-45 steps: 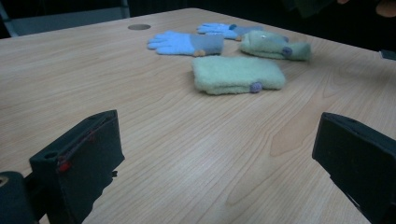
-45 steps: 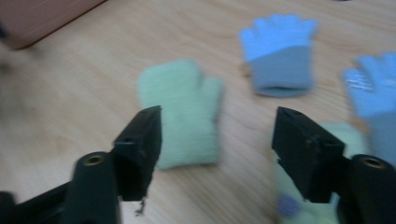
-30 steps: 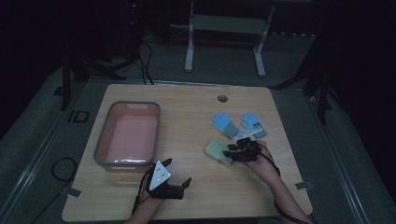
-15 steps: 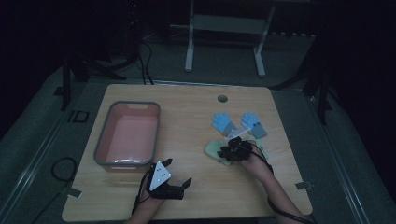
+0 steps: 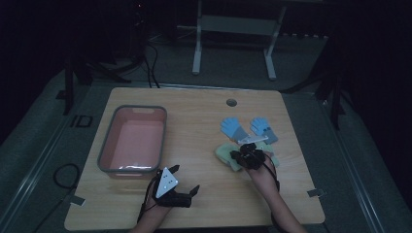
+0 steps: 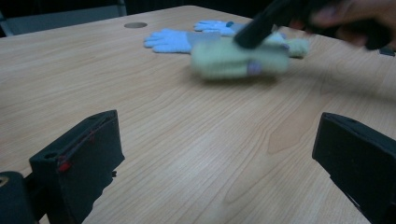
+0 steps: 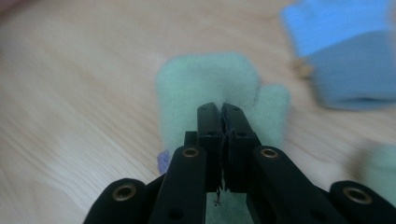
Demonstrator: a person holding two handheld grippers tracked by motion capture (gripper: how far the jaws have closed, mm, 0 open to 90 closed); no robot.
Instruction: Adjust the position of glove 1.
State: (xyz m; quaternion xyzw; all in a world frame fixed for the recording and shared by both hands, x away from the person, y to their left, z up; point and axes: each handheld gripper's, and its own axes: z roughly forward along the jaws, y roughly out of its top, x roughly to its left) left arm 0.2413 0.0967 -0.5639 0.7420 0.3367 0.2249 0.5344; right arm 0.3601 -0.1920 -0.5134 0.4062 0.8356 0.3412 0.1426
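High view: I see my right gripper (image 5: 241,156) over the pale green knitted glove (image 5: 224,153), near two light blue knitted gloves (image 5: 233,128); the pink plastic tub with grey rim (image 5: 107,145) sits at the wooden table's (image 5: 204,194) left.

Left gripper view: my left gripper (image 6: 219,154) hovers with jaws wide apart, nothing between them; the green glove (image 6: 233,59) lies well ahead.

Right gripper view: my jaws have just been closing and now meet, pinching green glove (image 7: 205,84) fabric.
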